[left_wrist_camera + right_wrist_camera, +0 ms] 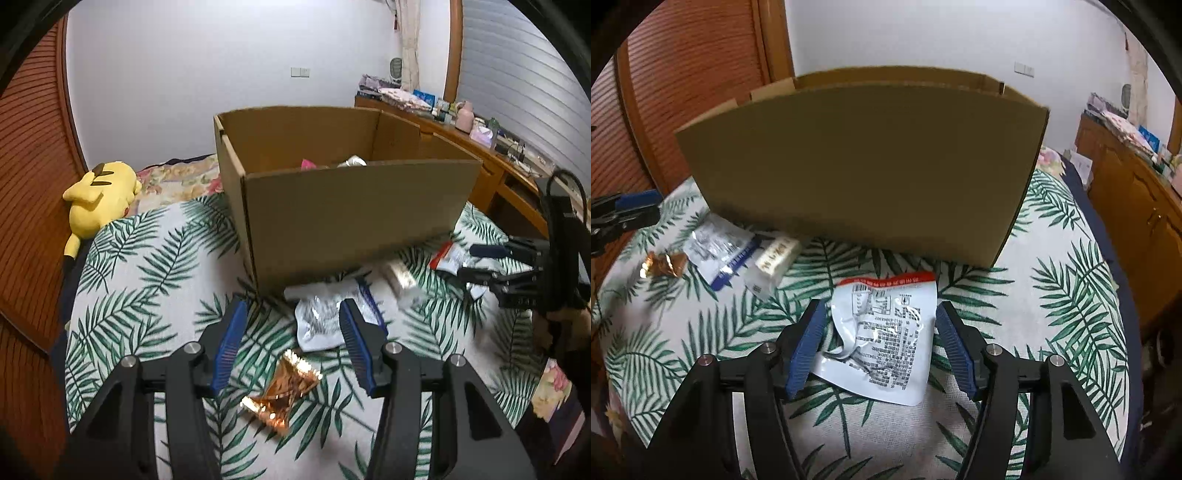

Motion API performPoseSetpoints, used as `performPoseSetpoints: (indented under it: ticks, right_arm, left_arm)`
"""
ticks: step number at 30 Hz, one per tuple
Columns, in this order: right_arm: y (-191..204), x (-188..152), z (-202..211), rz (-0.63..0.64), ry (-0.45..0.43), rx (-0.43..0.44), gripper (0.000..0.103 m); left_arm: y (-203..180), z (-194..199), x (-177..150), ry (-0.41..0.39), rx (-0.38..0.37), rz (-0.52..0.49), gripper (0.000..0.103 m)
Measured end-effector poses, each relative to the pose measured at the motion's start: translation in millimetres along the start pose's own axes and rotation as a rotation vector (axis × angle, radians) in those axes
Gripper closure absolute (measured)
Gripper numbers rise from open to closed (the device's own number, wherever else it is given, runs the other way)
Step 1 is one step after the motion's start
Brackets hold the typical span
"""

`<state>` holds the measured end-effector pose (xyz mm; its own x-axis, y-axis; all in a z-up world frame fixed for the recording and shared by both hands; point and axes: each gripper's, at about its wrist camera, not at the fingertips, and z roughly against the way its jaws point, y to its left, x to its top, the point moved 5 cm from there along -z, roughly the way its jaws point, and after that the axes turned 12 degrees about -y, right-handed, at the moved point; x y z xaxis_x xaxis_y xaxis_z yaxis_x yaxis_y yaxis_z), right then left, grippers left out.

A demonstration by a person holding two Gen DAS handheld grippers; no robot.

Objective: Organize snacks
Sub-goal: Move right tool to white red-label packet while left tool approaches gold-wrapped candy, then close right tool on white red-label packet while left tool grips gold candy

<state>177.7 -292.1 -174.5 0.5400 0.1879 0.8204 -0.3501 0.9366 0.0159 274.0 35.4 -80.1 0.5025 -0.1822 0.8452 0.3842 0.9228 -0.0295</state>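
Observation:
An open cardboard box (354, 206) stands on a leaf-print bed cover, with snack tops showing inside. My left gripper (293, 314) is open above a copper foil snack (286, 393), with a silver packet (321, 321) just beyond it. My right gripper (881, 314) is open, its fingers on either side of a white packet with a red top (890, 332) that lies flat in front of the box (864, 166). The right view also shows the copper snack (665, 264), the silver-blue packet (716, 247) and a pale wrapped bar (774, 258) at left.
A yellow plush toy (99, 195) lies at the far left of the bed. A wooden dresser (491, 166) with clutter runs along the right. A louvred wooden wardrobe (683, 74) stands behind the box. The right gripper shows at the right edge of the left wrist view (480, 264).

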Motion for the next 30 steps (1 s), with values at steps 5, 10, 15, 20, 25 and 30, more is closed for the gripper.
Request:
performPoseSetpoints:
  ticks: [5, 10, 15, 20, 25, 30]
  right_arm:
    - [-2, -5, -10, -0.009, 0.036, 0.002, 0.039]
    - [-2, -6, -14, -0.006, 0.056, -0.008, 0.038]
    - [3, -6, -18, 0.03, 0.065, -0.029, 0.035]
    - [-1, -6, -18, 0.024, 0.066, -0.025, 0.035]
    - [1, -6, -20, 0.025, 0.066, -0.028, 0.034]
    - [1, -7, -20, 0.025, 0.065, -0.028, 0.034]
  left_arm:
    - [0, 1, -15, 0.029, 0.003, -0.029, 0.05]
    - [2, -2, -28, 0.075, 0.015, -0.057, 0.05]
    - [3, -5, -37, 0.114, 0.021, -0.083, 0.05]
    - [1, -5, -46, 0.153, 0.005, -0.127, 0.05]
    - [-3, -10, -51, 0.178, 0.01, -0.168, 0.05]
    - [-3, -19, -52, 0.19, 0.017, -0.194, 0.049]
